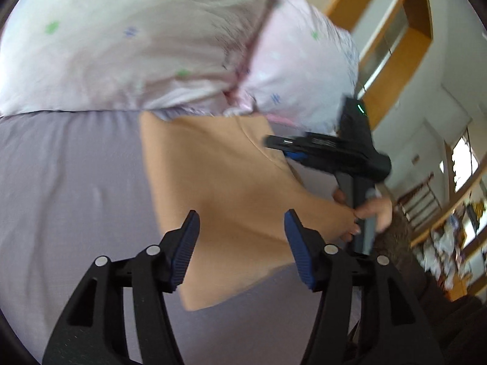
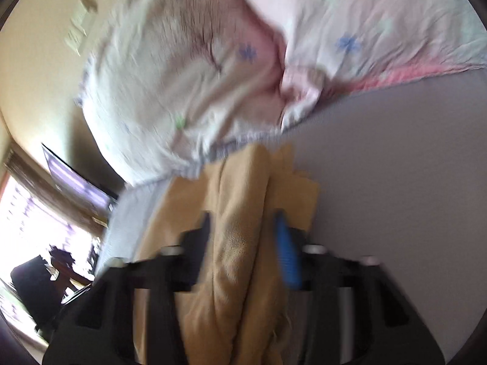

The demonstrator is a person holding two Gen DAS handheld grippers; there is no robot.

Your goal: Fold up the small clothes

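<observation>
A small tan garment [image 1: 219, 188] lies on the lavender bed sheet [image 1: 76, 182]. My left gripper [image 1: 240, 228] hovers just above its near part, jaws wide open and empty. My right gripper [image 1: 277, 144] shows in the left wrist view at the garment's far right edge, held by a hand [image 1: 371, 213]. In the right wrist view the right gripper [image 2: 243, 228] is closed on a bunched fold of the tan garment [image 2: 243, 213], which hangs between its fingers. That view is blurred.
A white and pink flowered pillow [image 1: 152, 39] lies along the far side of the bed, touching the garment's far edge; it also shows in the right wrist view [image 2: 197, 76]. Wooden window frames [image 1: 404, 45] and shelves stand to the right.
</observation>
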